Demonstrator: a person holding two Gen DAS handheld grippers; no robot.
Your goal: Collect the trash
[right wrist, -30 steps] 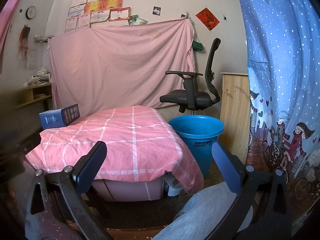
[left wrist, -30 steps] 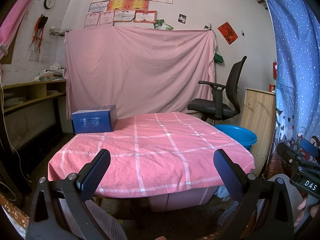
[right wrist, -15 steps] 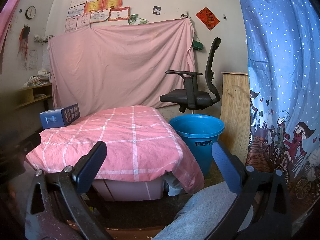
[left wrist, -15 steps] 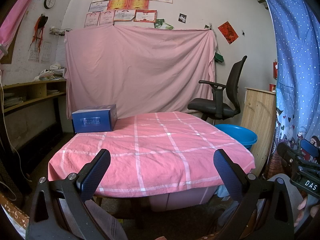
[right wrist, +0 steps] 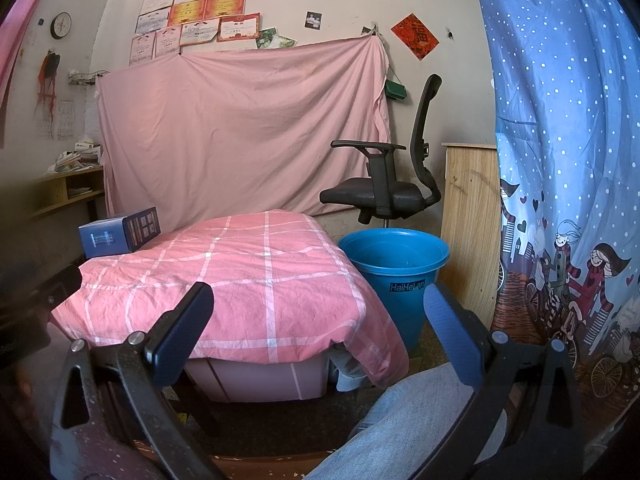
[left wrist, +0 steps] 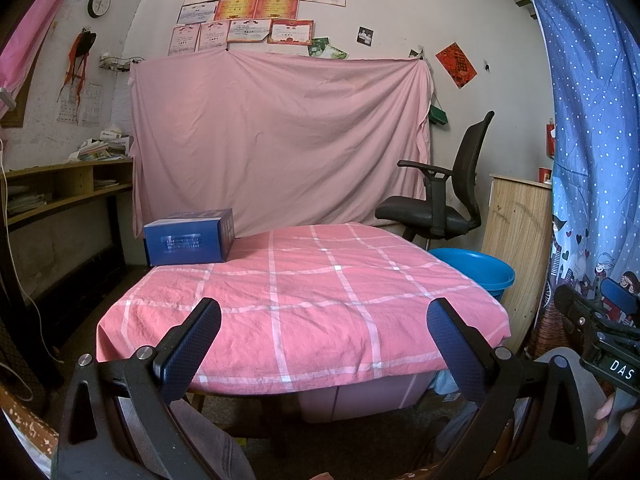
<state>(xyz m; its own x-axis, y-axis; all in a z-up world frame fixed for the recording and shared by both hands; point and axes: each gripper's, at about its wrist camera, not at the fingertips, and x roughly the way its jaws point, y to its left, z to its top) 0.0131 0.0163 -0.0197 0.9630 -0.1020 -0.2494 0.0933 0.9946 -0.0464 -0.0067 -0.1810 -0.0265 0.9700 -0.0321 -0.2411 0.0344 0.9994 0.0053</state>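
A blue box (left wrist: 189,236) stands at the far left corner of a table covered with a pink checked cloth (left wrist: 304,292); it also shows in the right wrist view (right wrist: 120,231). A blue bin (right wrist: 394,276) stands on the floor right of the table, and its rim shows in the left wrist view (left wrist: 476,270). My left gripper (left wrist: 324,320) is open and empty, held in front of the table's near edge. My right gripper (right wrist: 318,312) is open and empty, held low in front of the table's right corner. No loose trash is visible on the cloth.
A black office chair (right wrist: 384,192) stands behind the bin. A wooden cabinet (right wrist: 468,220) and a blue curtain (right wrist: 560,160) are at the right. A pink sheet (left wrist: 280,140) hangs on the back wall. Wooden shelves (left wrist: 60,188) are at the left. A knee in jeans (right wrist: 408,420) lies below.
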